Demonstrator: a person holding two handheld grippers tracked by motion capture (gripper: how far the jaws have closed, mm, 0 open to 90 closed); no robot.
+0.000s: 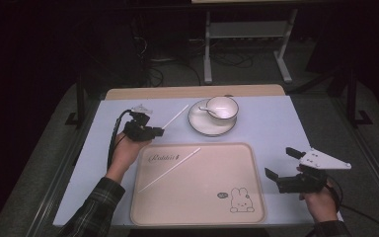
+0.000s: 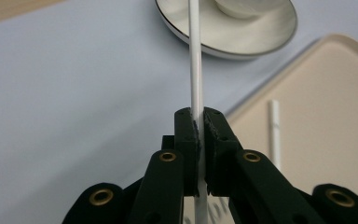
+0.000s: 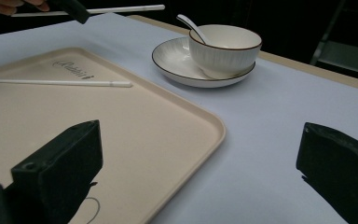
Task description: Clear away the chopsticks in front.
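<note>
right gripper (image 1: 282, 166): lower right of the high view, held in the person's right hand (image 1: 322, 202) just off the tray's right edge; jaws spread wide, nothing between them.
tray (image 1: 237, 163): beige, bottom centre of the high view, rabbit drawing (image 1: 241, 200) at its lower right, script lettering at its upper left.
chopstick on tray (image 1: 169, 169): white, lies diagonally across the tray's left half, tip toward the upper right.
left gripper (image 1: 161, 131): left of centre in the high view, just beyond the tray's upper left corner, in the left hand (image 1: 128, 150); jaws pressed together, pinching the held chopstick.
held chopstick (image 1: 176, 117): white, clamped near one end, free end points up-right toward the saucer, clear of the tray.
saucer (image 1: 197, 123): upper centre, past the tray.
bowl (image 1: 222, 108): sits on the saucer, spoon (image 1: 206, 109) resting in it.
table (image 1: 276, 118): pale cover under everything.
</note>
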